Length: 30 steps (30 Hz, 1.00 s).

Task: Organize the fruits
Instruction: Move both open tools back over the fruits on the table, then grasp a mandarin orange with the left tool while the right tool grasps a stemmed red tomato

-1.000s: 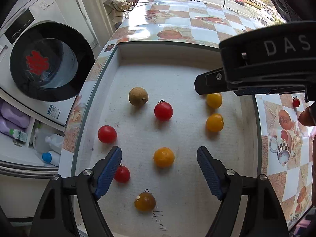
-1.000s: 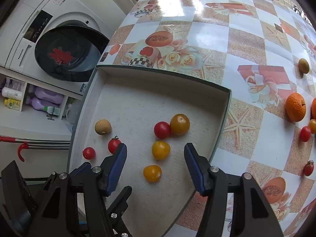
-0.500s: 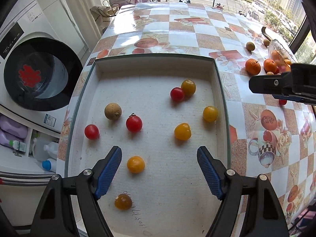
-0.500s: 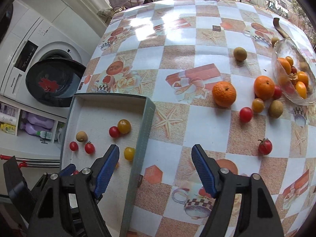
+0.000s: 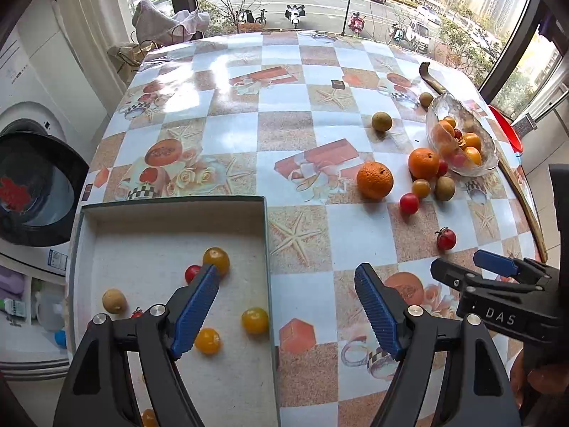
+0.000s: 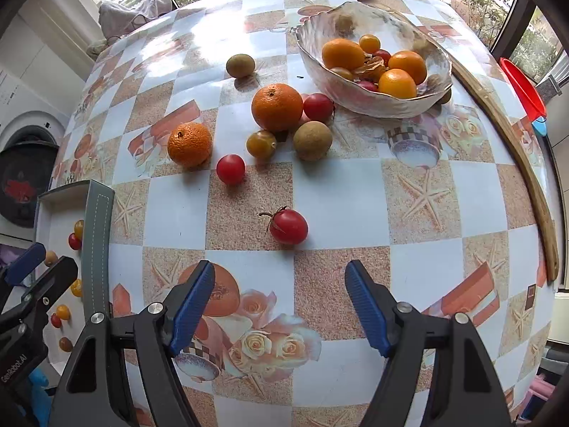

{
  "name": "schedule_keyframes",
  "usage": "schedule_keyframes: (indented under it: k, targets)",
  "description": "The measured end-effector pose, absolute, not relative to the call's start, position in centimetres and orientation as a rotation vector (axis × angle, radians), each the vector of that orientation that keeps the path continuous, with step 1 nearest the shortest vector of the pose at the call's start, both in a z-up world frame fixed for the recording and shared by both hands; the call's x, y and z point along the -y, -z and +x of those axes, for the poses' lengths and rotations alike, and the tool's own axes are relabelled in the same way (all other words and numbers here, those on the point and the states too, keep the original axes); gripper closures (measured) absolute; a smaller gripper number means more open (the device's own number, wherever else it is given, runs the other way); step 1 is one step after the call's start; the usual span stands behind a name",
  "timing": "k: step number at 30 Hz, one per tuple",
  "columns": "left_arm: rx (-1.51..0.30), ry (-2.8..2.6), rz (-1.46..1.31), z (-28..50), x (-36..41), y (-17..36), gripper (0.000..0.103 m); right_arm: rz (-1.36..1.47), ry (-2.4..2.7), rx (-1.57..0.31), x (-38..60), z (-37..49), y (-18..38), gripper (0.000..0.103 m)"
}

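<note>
A grey tray (image 5: 265,235) at the table's left holds several small red and yellow tomatoes and a brown longan (image 5: 113,300). My left gripper (image 5: 286,270) hangs open and empty over the tray's right wall. My right gripper (image 6: 280,267) is also open and empty above the checked tablecloth. A stemmed red tomato (image 6: 288,227) lies just beyond its fingertips. Farther off lie a round red tomato (image 6: 230,168), a yellow tomato (image 6: 261,144), two oranges (image 6: 189,144) (image 6: 277,107) and a brown fruit (image 6: 312,141). A shell-shaped bowl (image 6: 373,106) holds more fruit.
A washing machine (image 5: 32,185) stands left of the table, below its edge. A wooden strip (image 6: 526,178) runs along the table's right edge, with a red dustpan (image 6: 522,85) beyond it. A green-brown fruit (image 6: 240,66) lies alone farther back. Windows close the far side.
Both grippers have swung right, away from the tray's inside. The right one now hangs over the loose fruit on the table, its jaws a little wider. The left sits over the tray's right wall.
</note>
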<state>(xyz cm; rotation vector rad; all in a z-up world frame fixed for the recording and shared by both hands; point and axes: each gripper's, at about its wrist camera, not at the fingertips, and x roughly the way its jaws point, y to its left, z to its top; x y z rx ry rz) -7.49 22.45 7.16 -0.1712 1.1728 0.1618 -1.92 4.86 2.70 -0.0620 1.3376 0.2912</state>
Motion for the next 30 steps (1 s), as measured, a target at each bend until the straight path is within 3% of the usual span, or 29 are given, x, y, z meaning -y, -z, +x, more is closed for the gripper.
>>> schedule_keyframes:
  k: [18, 21, 22, 23, 25, 27, 29, 30]
  targets:
    - [-1.229, -0.072, -0.145, 3.9, -18.0, -1.9, 0.023, -0.046, -0.333, -1.291, -4.1, -0.3, -1.6, 0.025]
    - [-1.24, -0.084, -0.137, 4.0, -17.8, -1.5, 0.024, -0.054, -0.338, -1.276, -4.1, -0.1, -1.8, 0.034]
    - [-1.241, -0.086, -0.136, 4.0, -17.7, -1.4, 0.026, -0.058, -0.341, -1.274, -4.2, -0.1, -1.8, 0.037]
    - [-1.245, -0.087, -0.134, 4.0, -17.6, -1.3, 0.036, -0.064, -0.345, -1.272, -4.3, -0.1, -1.8, 0.04]
    - [-1.245, -0.095, -0.121, 4.0, -17.4, -1.1, 0.039, -0.078, -0.358, -1.27, -4.6, -0.1, -1.8, 0.042]
    - [-1.236, -0.089, -0.127, 3.8, -17.4, -1.2, 0.051, -0.104, -0.375, -1.267, -5.0, -0.1, -1.8, 0.045]
    - [-1.23, -0.086, -0.13, 3.8, -17.3, -1.3, 0.064, -0.112, -0.384, -1.267, -5.2, 0.0, -1.8, 0.055]
    - [-1.228, -0.085, -0.135, 3.8, -17.4, -1.4, 0.064, -0.109, -0.389, -1.27, -5.1, 0.1, -1.8, 0.06]
